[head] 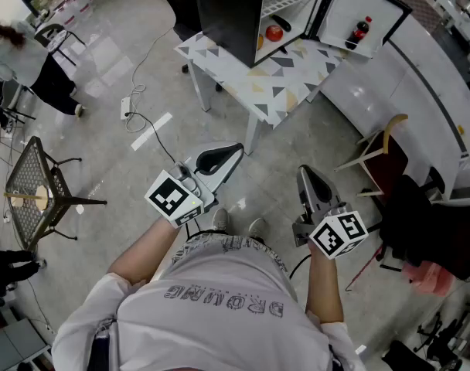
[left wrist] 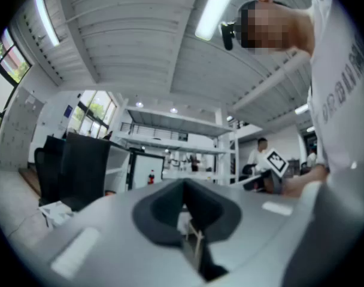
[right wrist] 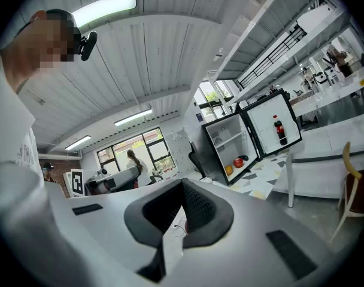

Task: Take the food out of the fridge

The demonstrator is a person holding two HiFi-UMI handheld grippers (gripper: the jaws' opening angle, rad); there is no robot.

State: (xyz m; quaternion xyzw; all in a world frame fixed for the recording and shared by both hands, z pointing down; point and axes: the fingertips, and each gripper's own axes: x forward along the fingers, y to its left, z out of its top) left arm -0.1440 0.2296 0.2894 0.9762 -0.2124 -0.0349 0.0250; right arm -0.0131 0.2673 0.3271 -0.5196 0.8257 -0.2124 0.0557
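A small black fridge (head: 227, 14) stands on a triangle-patterned table (head: 274, 83), well ahead of me, with its door (head: 359, 14) swung open. Inside lie a red fruit (head: 274, 32), an orange fruit (head: 260, 42) and a dark item (head: 281, 22). A cola bottle (head: 360, 32) sits in the door. The right gripper view also catches the fridge (right wrist: 230, 142), the red fruit (right wrist: 238, 162) and the bottle (right wrist: 280, 129). My left gripper (head: 233, 151) and right gripper (head: 304, 173) are held near my body, far from the fridge. Both are shut and empty.
A wooden chair (head: 378, 149) stands to the right by a white counter (head: 420, 83). A wire-mesh stand (head: 34, 192) is on the left. A power strip with its cable (head: 127, 108) lies on the floor. A person in white (head: 18, 56) is at the far left.
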